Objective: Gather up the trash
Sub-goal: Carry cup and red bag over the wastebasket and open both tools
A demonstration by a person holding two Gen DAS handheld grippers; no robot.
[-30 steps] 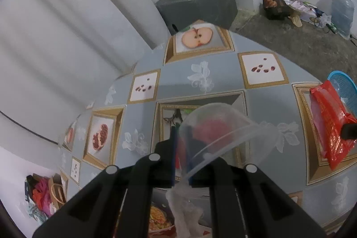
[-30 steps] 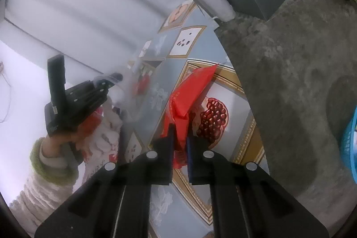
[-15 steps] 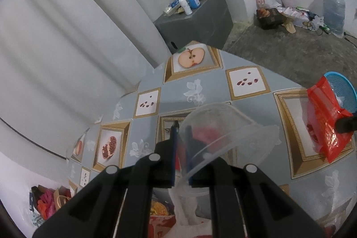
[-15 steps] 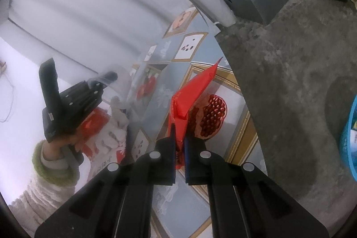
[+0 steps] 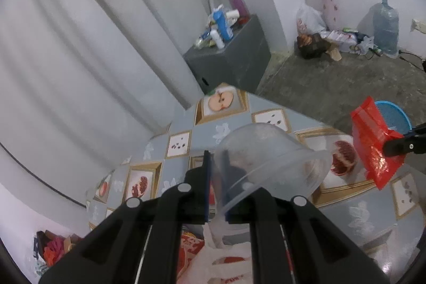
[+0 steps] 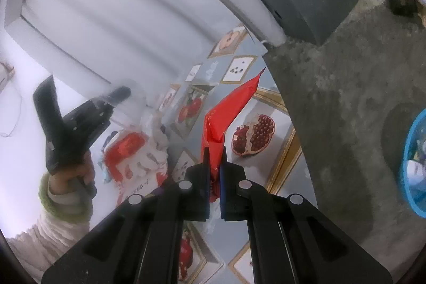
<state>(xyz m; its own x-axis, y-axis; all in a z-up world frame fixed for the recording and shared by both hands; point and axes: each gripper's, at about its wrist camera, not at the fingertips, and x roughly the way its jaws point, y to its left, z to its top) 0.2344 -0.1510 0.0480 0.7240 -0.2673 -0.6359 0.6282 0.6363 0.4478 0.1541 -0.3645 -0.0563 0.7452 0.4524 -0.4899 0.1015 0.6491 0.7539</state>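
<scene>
Filling the lower half of both views is the table under a grey oilcloth printed with framed fruit pictures (image 5: 269, 108). At the right edge of the right wrist view we see a round blue plastic basket (image 6: 411, 159) down on the concrete floor, likely where the trash goes. In the lower centre of the left wrist view, our left gripper (image 5: 216, 185) is closed on the rim wall of a clear, dome-shaped plastic cup (image 5: 269, 159), held tilted above the table. The cup looks light, thin and springy; we judge a hard squeeze would buckle it, so the rim is the stiffest place to pinch. Smaller, in the centre of the right wrist view, our right gripper (image 6: 214, 172) is clamped on the lower end of a crumpled red foil snack wrapper (image 6: 229, 111), which sticks up past the fingers. It seems weightless, slick and floppy, so a firm pinch on the folded end suits it.
</scene>
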